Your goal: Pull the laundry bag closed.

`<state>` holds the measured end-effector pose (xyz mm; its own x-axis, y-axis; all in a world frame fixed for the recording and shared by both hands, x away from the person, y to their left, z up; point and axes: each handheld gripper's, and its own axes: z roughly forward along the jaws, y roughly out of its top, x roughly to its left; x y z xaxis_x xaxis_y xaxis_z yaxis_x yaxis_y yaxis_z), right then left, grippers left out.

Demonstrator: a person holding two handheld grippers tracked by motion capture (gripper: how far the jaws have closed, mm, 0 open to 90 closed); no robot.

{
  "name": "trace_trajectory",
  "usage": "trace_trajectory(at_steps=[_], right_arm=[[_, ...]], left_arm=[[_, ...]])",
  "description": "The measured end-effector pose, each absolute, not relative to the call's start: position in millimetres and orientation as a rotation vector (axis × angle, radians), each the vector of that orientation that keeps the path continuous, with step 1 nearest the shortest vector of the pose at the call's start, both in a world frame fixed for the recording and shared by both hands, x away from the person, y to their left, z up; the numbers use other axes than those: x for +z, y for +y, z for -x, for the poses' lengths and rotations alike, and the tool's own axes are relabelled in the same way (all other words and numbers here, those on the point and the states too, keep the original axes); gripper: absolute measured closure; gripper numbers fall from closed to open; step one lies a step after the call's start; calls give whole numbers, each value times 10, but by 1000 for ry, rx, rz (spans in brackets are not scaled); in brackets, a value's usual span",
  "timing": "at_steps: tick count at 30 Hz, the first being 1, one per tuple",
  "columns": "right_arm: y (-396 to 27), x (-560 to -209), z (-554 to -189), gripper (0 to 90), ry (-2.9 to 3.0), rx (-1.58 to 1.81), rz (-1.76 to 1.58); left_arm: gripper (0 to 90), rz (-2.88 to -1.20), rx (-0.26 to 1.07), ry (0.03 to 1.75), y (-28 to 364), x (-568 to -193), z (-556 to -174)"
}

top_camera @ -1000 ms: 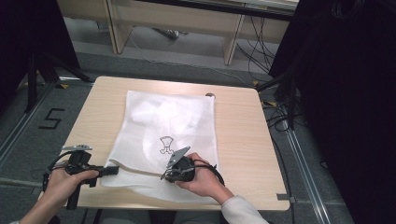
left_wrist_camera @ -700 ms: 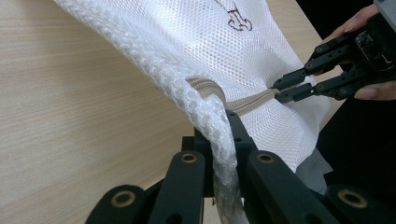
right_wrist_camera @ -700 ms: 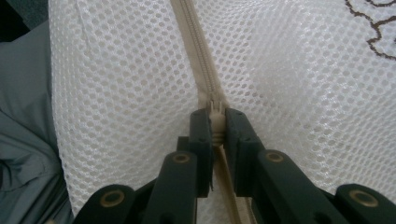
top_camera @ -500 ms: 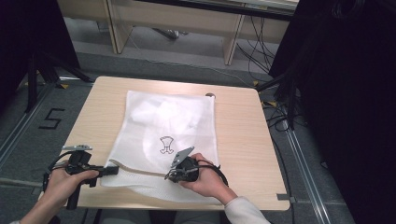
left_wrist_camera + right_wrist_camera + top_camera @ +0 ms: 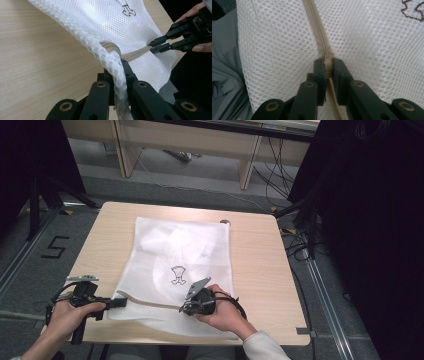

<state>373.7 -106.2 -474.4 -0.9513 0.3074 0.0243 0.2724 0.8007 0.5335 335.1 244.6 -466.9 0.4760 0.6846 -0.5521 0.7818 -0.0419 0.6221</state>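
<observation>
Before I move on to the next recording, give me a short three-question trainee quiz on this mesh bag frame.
1. True or false: the left tool grips the white mesh bag at its thick corner edge.
2. What is the right tool pinching? A) the printed logo B) the zipper pull C) the table edge
3. Fill in: the bag lies on a wooden ____.

Key: 1 true. 2 B, the jaws close on the zipper pull along the beige zipper. 3 table.
</observation>
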Motion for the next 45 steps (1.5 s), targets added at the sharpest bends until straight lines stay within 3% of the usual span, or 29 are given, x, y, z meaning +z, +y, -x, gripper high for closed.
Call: trace_trajectory(at_steps=[45], right_arm=[[-1297, -4715, -3720, 829, 2910, 866, -523]], left_arm=[[863, -1768, -139, 1247, 2458, -4681, -3359]])
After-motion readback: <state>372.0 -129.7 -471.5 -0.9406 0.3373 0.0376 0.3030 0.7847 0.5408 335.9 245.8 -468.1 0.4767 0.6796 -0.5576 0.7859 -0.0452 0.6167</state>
